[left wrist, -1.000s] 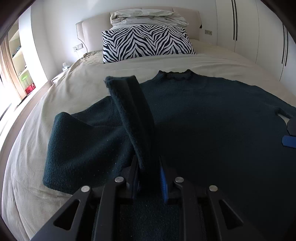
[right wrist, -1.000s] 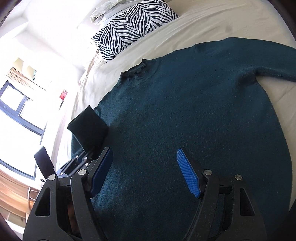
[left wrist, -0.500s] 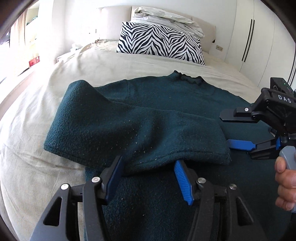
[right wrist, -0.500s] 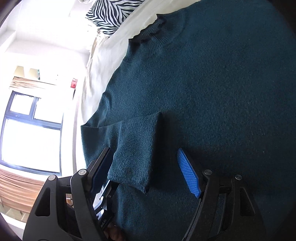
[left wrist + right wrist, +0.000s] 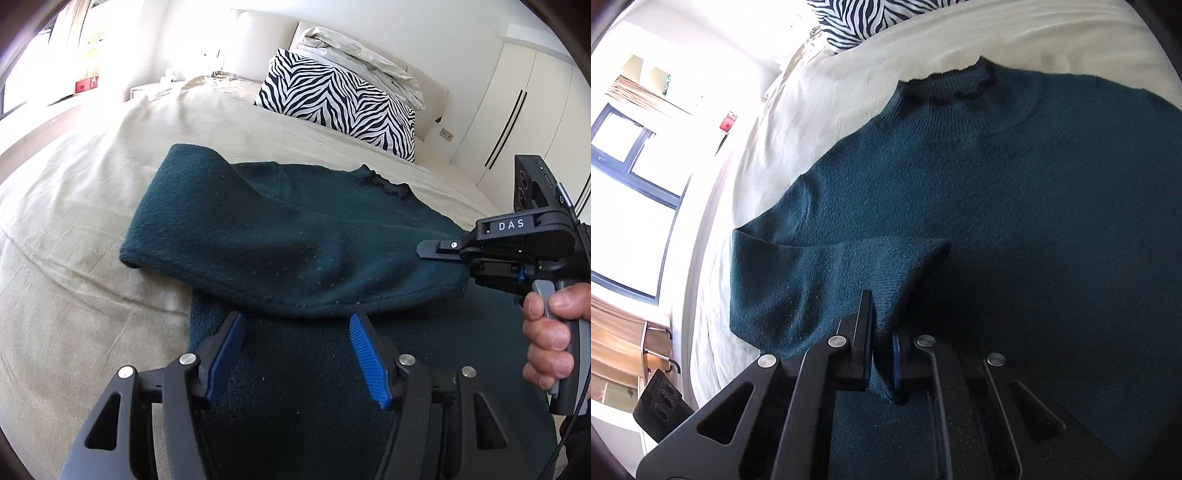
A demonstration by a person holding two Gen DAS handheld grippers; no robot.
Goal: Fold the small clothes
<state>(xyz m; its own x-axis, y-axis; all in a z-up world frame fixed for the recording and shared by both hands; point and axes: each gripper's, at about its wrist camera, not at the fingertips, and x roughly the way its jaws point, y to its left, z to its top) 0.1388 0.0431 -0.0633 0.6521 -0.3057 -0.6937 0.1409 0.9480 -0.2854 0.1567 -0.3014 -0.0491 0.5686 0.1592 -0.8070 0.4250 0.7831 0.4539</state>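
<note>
A dark teal sweater (image 5: 1015, 192) lies flat on the bed, its collar (image 5: 945, 86) toward the pillow. One sleeve (image 5: 277, 236) is folded across the body. My left gripper (image 5: 295, 321) hovers just short of the sleeve's near edge; its jaws are opening, with nothing pinched between the blue pads (image 5: 365, 358). My right gripper (image 5: 881, 332) is shut on the sleeve's cuff end (image 5: 886, 295). In the left wrist view the right gripper (image 5: 461, 266) comes in from the right, held by a person's hand (image 5: 550, 332).
A zebra-striped pillow (image 5: 340, 99) and a folded pale duvet (image 5: 354, 51) sit at the headboard. Cream bed sheet (image 5: 74, 258) spreads to the left of the sweater. White wardrobe doors (image 5: 517, 110) stand to the right, bright windows (image 5: 628, 184) on the other side.
My left gripper let go of the sleeve and opened, and the sleeve now lies across the body. My right gripper moved over to the cuff end and shut on it.
</note>
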